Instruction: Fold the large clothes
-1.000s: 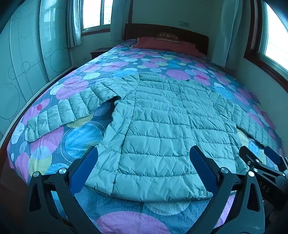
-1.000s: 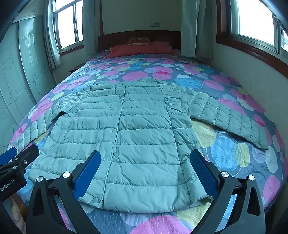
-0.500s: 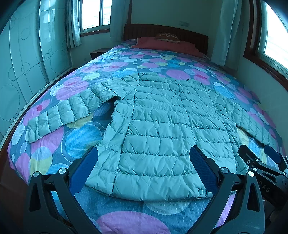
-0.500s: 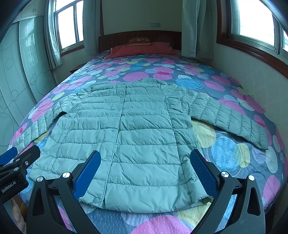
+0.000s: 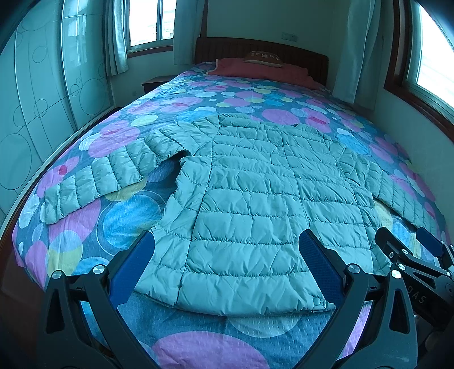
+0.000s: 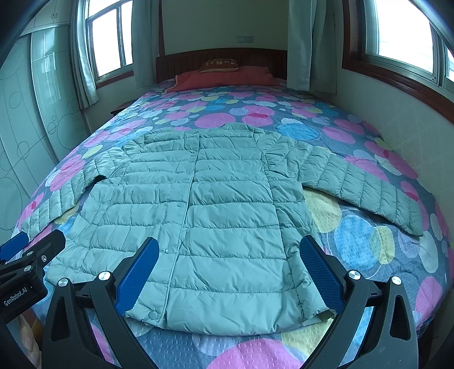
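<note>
With the jacket [image 6: 227, 215] spread flat on the bed [image 6: 369, 249], each wide-open, empty tool [image 5: 227, 264] [image 6: 229, 264] should pinch a sleeve cuff and fold it squarely inward.

A bed cover [image 5: 198, 335] with pink, blue and yellow circles lies over the whole bed. At the far end a red pillow [image 6: 224, 76] rests against the dark wooden headboard [image 6: 255, 58]. Pale curtains [image 6: 300, 42] hang beside the windows [image 5: 150, 22]
</note>
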Action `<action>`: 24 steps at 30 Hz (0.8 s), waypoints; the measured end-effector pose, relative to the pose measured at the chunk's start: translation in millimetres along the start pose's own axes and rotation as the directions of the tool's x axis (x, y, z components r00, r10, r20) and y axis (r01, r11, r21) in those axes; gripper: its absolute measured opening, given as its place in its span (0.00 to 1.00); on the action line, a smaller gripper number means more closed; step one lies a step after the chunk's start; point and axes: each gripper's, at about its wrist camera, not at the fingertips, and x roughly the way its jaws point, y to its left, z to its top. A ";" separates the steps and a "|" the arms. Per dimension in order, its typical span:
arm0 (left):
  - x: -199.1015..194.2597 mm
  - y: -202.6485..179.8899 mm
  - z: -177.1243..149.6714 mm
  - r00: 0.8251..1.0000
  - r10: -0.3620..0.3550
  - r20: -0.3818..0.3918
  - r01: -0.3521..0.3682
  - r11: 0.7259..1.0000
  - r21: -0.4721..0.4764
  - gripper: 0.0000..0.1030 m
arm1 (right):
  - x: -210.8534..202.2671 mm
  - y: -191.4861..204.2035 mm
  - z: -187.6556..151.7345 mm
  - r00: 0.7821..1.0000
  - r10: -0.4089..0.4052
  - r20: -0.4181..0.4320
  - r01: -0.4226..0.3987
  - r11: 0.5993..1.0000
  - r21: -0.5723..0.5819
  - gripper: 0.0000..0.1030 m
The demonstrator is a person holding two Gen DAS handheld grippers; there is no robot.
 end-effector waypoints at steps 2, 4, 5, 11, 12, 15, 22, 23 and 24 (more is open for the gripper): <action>0.2 -0.4 -0.1 1.000 0.001 -0.001 -0.001 1.000 0.000 0.98 | -0.1 -0.2 0.1 1.000 0.000 -0.001 0.000 1.000 0.000 0.96; -0.2 -0.1 -0.4 1.000 -0.001 -0.001 0.001 1.000 0.000 0.98 | -0.1 -0.2 0.0 1.000 0.000 0.000 0.000 1.000 0.000 0.96; 0.1 -0.5 -0.2 1.000 0.000 -0.001 0.000 1.000 0.001 0.98 | -0.5 0.1 -0.1 1.000 0.000 -0.001 0.000 1.000 0.000 0.96; 0.2 -0.4 -2.1 1.000 0.001 -0.001 -0.001 1.000 0.001 0.98 | 0.0 0.0 0.0 1.000 0.000 0.000 0.000 1.000 -0.002 0.96; 0.2 -0.5 -2.0 1.000 0.000 -0.001 0.000 1.000 0.001 0.98 | -0.3 0.1 -0.1 1.000 -0.001 0.000 0.001 1.000 -0.001 0.96; 0.2 -0.5 -2.0 1.000 0.000 -0.002 0.000 1.000 0.002 0.98 | 0.2 0.3 -0.4 1.000 0.000 0.000 0.000 1.000 -0.001 0.96; 0.2 -1.0 -3.2 1.000 0.001 -0.003 -0.001 1.000 0.003 0.98 | 0.0 1.1 -0.5 1.000 0.001 -0.002 -0.001 1.000 -0.002 0.96; 0.1 -0.9 -3.4 1.000 0.001 -0.003 -0.001 1.000 0.004 0.98 | -0.4 1.3 -0.4 1.000 0.001 -0.002 -0.001 1.000 -0.002 0.96; 0.0 -0.8 -3.5 1.000 0.001 -0.004 -0.001 1.000 0.003 0.98 | -0.2 1.2 -0.4 1.000 0.001 -0.002 -0.001 1.000 -0.002 0.96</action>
